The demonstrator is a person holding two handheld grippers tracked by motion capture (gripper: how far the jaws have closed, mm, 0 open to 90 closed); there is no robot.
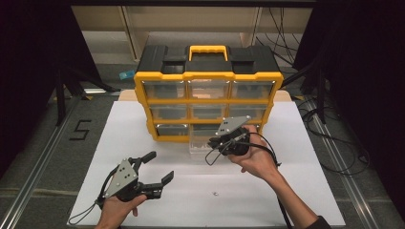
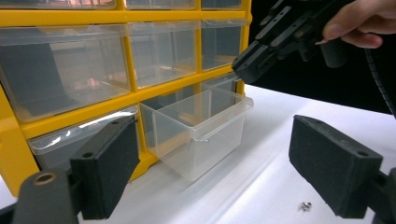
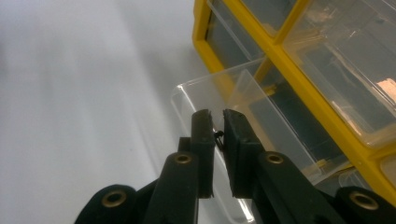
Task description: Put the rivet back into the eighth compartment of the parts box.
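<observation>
Your right gripper (image 3: 218, 122) pinches a small dark screw (image 3: 218, 136) over the pulled-out clear drawer (image 2: 198, 128); left gripper (image 1: 160, 168) gapes (empty).

The yellow organizer (image 1: 208, 98) walls off the far side of the white board (image 1: 157, 200), and its pulled-out clear drawer (image 1: 200, 143) juts onto the board in front of the bottom row — its open top is free from above, with the right gripper (image 1: 213, 142) just over its right edge. Left of the drawer, the board lies bare up to the cabinet front. Near the front edge, a small screw (image 1: 215, 193) lies beside the left gripper (image 1: 160, 168) — otherwise open surface.
</observation>
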